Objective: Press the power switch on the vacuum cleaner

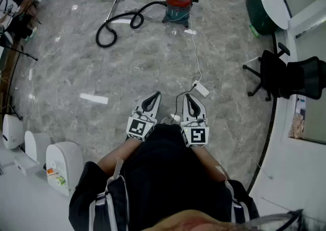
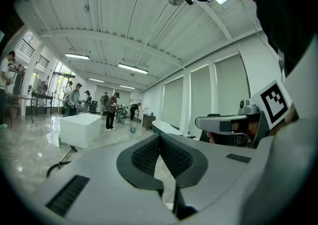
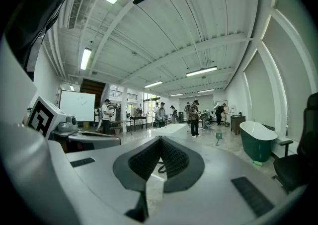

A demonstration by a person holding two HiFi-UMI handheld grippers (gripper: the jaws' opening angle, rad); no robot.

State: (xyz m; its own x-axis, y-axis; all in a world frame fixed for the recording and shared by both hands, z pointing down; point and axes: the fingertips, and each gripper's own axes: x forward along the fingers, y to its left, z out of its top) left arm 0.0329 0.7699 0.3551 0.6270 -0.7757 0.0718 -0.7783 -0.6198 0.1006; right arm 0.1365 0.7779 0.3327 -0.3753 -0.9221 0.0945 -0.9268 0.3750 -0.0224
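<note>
The vacuum cleaner (image 1: 178, 6), with a red top on a teal body, stands far ahead on the marble floor. Its black hose (image 1: 118, 24) curls out to the left and ends in a wand. Both grippers are held close to my body, far from the vacuum. The left gripper (image 1: 157, 94) and the right gripper (image 1: 186, 95) point forward side by side, each shut with nothing between the jaws. In the left gripper view the left gripper (image 2: 160, 135) has its jaw tips touching, and the right gripper (image 3: 160, 138) shows the same in its own view.
A white power strip (image 1: 200, 88) lies just ahead of the right gripper, with a thin cord (image 1: 194, 51) running to the vacuum. A black office chair (image 1: 277, 75) and a green bathtub (image 1: 267, 3) stand at the right. White units (image 1: 62, 166) line the left. Several people stand far off.
</note>
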